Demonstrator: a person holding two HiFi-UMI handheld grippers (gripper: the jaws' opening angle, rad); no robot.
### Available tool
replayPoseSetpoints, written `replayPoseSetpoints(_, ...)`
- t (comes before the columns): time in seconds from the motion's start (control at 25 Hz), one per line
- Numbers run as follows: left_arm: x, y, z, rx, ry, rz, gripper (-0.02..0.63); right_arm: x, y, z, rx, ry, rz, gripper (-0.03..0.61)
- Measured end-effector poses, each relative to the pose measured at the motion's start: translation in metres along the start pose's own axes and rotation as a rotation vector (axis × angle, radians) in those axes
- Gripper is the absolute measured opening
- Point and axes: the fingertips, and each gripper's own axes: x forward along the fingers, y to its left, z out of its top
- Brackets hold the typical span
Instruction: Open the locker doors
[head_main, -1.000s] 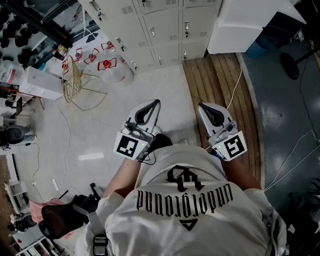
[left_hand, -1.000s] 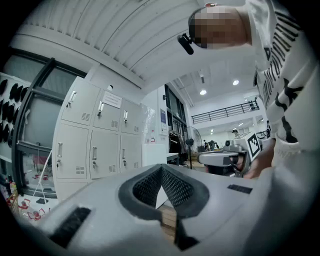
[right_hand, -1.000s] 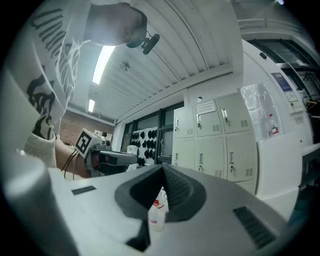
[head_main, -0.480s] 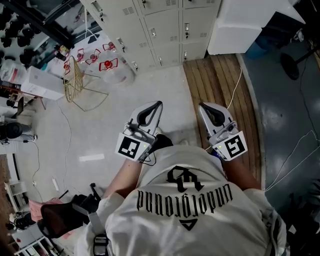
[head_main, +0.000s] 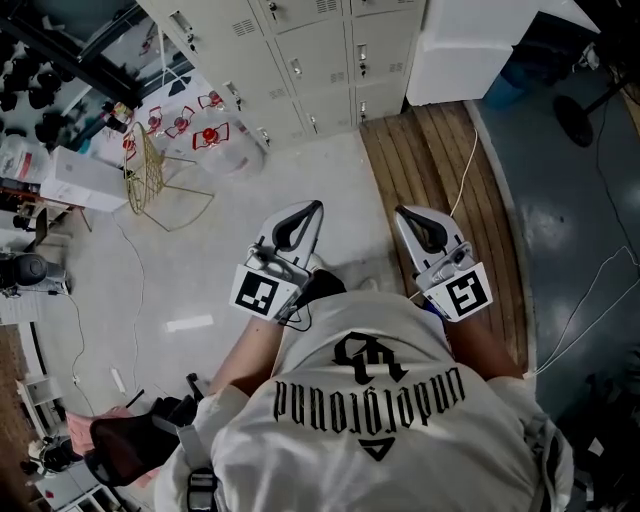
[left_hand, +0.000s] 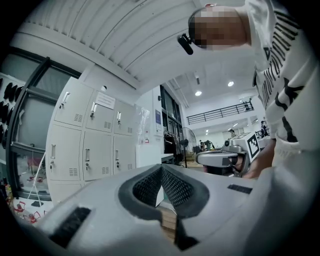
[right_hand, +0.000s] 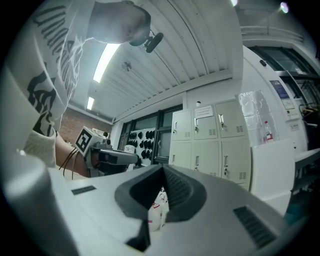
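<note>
Pale workshop floor (head_main: 190, 270), wood decking (head_main: 430, 150) right of centre. Locker bank (head_main: 310, 50) runs along the top of the head view, every visible door shut, so I'd say nothing is done yet and the whole task is left. Left gripper (head_main: 311, 208) and right gripper (head_main: 404, 214) sit mid-frame by the person's torso, well apart from the lockers. Both have jaws pressed together, nothing between them.

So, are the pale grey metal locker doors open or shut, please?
Shut: all visible pale grey metal locker doors sit flush, none ajar.
</note>
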Motion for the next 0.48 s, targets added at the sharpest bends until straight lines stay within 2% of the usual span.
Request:
replayPoseSetpoints(0.24, 0.016, -0.003, -0.003, 0.013, 0.008, -0.045, 0.006, -0.003, -0.01, -0.008, 0.0, 0.024, -0.035, 0.008)
replayPoseSetpoints(0.48, 0.035, 0.016, -0.013, -0.011, 0.021, -0.072, 0.008, 0.014, -0.026, -0.019, 0.019, 0.049, -0.074, 0.08)
